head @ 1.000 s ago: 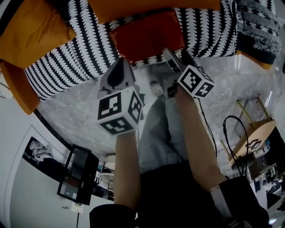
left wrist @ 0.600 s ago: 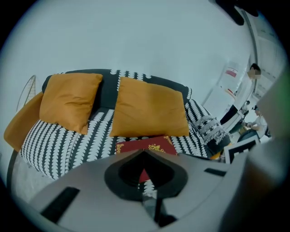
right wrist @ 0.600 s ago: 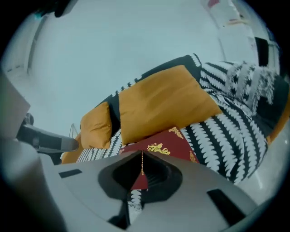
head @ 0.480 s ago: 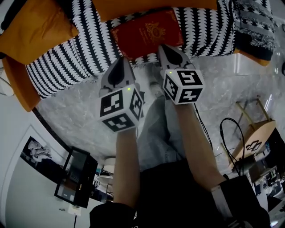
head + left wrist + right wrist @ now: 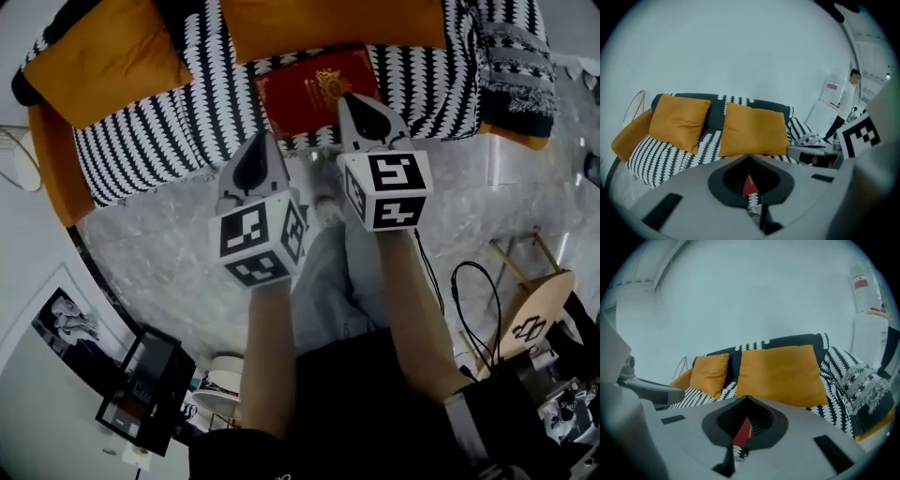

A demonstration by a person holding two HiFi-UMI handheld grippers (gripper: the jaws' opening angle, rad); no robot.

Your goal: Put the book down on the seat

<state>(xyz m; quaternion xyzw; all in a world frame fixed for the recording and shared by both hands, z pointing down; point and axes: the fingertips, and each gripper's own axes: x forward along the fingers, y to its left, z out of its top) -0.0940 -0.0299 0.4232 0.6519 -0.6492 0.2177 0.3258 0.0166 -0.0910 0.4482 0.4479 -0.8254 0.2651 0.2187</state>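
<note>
The red book with gold print lies flat on the black-and-white patterned sofa seat, just in front of an orange cushion. My right gripper is shut and empty; its tip hangs over the book's front right corner. Left of it, my left gripper is also shut and empty, over the seat's front edge. In the left gripper view the jaws meet at a point, with a sliver of the book below. The right gripper view shows shut jaws and the book.
A second orange cushion leans at the sofa's left, and a dark fringed blanket lies at its right end. Marble floor lies below, with the person's legs, a wooden stool and a cable to the right. Another person stands far right.
Both grippers have lifted up and away from the book. The right gripper has rolled, so its marker cube shows another face. The book now lies in full view on the seat.
</note>
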